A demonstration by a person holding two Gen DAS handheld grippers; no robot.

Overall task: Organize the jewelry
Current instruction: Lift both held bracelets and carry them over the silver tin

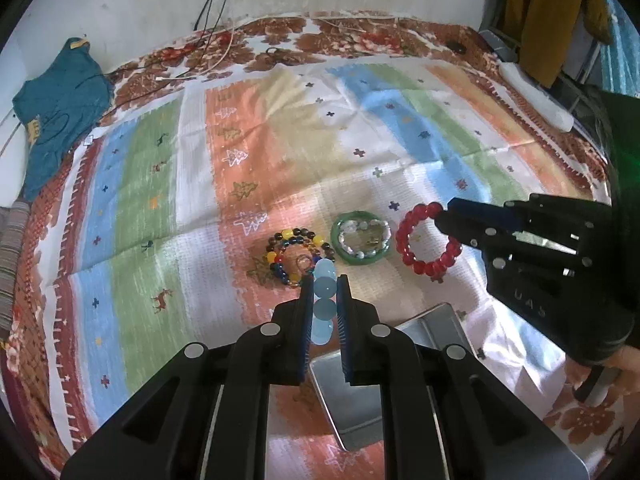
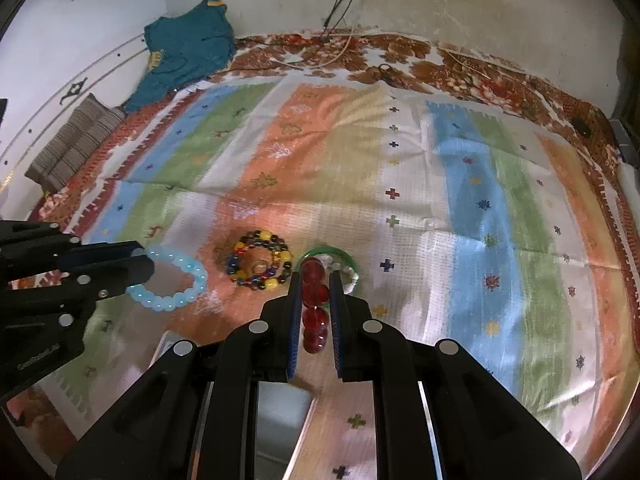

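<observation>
My left gripper (image 1: 325,284) is shut on a light blue bead bracelet (image 1: 323,296), which shows as a full ring in the right wrist view (image 2: 176,280). My right gripper (image 2: 316,280) is shut on a red bead bracelet (image 2: 314,304), seen as a ring in the left wrist view (image 1: 428,240). Between them on the striped cloth lie a multicolour bead bracelet (image 1: 296,254) (image 2: 260,260) and a green bangle (image 1: 361,238) (image 2: 340,258) with a pale bead bracelet inside it. A metal tin (image 1: 360,376) (image 2: 280,412) sits below both grippers.
The striped cloth (image 1: 200,184) covers a floral bedspread (image 1: 320,32). A teal garment (image 1: 56,112) lies at the far left by the wall, with cables (image 1: 216,0) hanging behind. A white object (image 1: 536,96) lies at the right edge.
</observation>
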